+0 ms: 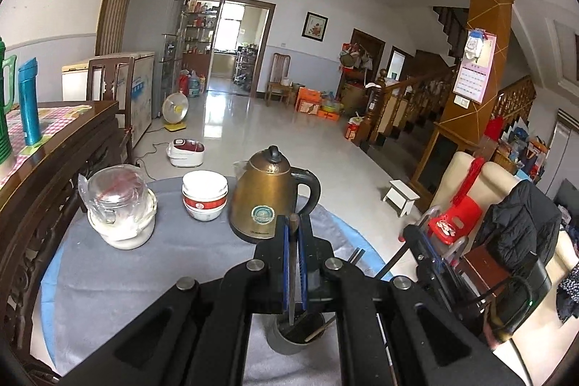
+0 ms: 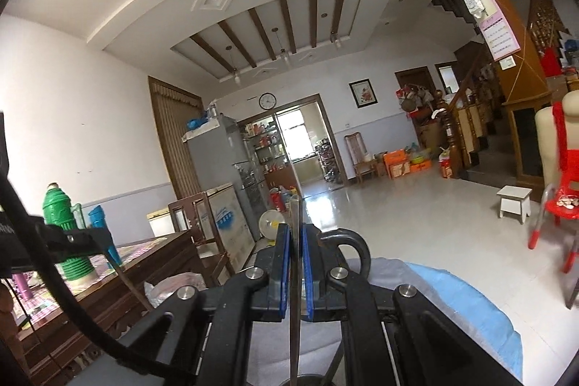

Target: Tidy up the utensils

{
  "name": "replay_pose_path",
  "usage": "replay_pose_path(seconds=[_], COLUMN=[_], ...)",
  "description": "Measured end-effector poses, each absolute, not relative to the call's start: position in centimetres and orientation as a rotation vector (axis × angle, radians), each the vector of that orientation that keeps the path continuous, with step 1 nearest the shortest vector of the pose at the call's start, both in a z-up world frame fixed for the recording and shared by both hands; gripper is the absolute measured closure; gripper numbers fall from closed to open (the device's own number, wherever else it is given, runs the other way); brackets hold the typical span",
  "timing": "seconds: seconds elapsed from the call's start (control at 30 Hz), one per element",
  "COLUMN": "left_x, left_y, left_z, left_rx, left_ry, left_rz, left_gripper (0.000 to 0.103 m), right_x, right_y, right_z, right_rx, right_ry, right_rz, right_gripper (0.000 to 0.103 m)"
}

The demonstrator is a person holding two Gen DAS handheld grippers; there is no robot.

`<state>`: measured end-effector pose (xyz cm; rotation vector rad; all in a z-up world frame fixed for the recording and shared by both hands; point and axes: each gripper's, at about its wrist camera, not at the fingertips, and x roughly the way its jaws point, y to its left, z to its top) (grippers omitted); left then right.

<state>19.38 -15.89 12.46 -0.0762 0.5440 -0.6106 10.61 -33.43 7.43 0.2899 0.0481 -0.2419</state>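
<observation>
Jaws of the left gripper [image 1: 294, 223] clamp a thin utensil [image 1: 291, 263] above a cup [image 1: 289, 339]; a kettle [image 1: 266, 198] stands beyond. Right gripper [image 2: 295, 234] jaws pinch another thin utensil [image 2: 295, 277].

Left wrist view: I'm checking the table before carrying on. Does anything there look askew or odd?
One thing: the glass jar wrapped in plastic sits tilted on a white base. The bowls are neatly stacked and the kettle stands upright. The left gripper is shut on a thin utensil above the cup.

Two wrist views over one table [image 1: 108, 277]
</observation>
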Motion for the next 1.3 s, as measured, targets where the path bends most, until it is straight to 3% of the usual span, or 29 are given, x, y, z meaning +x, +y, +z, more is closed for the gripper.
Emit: replay_pose_path(seconds=[0.53, 0.63, 0.67, 0.7, 0.73, 0.77, 0.8, 0.83, 1.1, 1.3], left_x=[20.0, 19.4, 19.0, 18.8, 18.4, 18.0, 17.7, 17.7, 16.6, 15.4], left_y=[-16.8, -15.5, -14.8, -14.2, -13.3, -12.4, -11.2, -10.4, -1.5, 2.1], left_z=[5.9, 5.6, 5.4, 5.4, 5.3, 5.2, 5.0, 4.9, 0.6, -6.3], left_rx=[-0.019, -0.005, -0.004, -0.008, -0.014, -0.012, -0.011, -0.015, -0.027, -0.027], left_ry=[0.711, 0.708, 0.706, 0.699, 0.684, 0.673, 0.666, 0.666, 0.711, 0.866], left_rz=[-0.614, -0.605, -0.6, -0.593, -0.577, -0.56, -0.541, -0.526, -0.312, -0.224], left_gripper=[0.098, 0.082, 0.061, 0.049, 0.049, 0.049, 0.049, 0.049, 0.045, 0.045], right_x=[11.1, 10.7, 10.4, 9.9, 9.2, 8.5, 7.3, 6.4, 1.5, 1.9], right_y=[-34.1, -34.5, -34.5, -34.7, -34.8, -35.0, -35.1, -35.1, -32.6, -28.2], right_z=[3.8, 3.3, 3.1, 3.0, 3.0, 2.8, 2.8, 2.9, 2.7, -0.7], right_rx=[0.344, 0.385, 0.397, 0.406, 0.423, 0.435, 0.454, 0.456, 0.419, 0.402], right_ry=[0.213, 0.254, 0.262, 0.266, 0.262, 0.253, 0.219, 0.186, 0.119, 0.229], right_rz=[-0.196, -0.164, -0.152, -0.149, -0.144, -0.143, -0.147, -0.161, -0.13, -0.016], right_gripper=[0.093, 0.091, 0.087, 0.083, 0.071, 0.05, 0.037, 0.031, 0.033, 0.035])
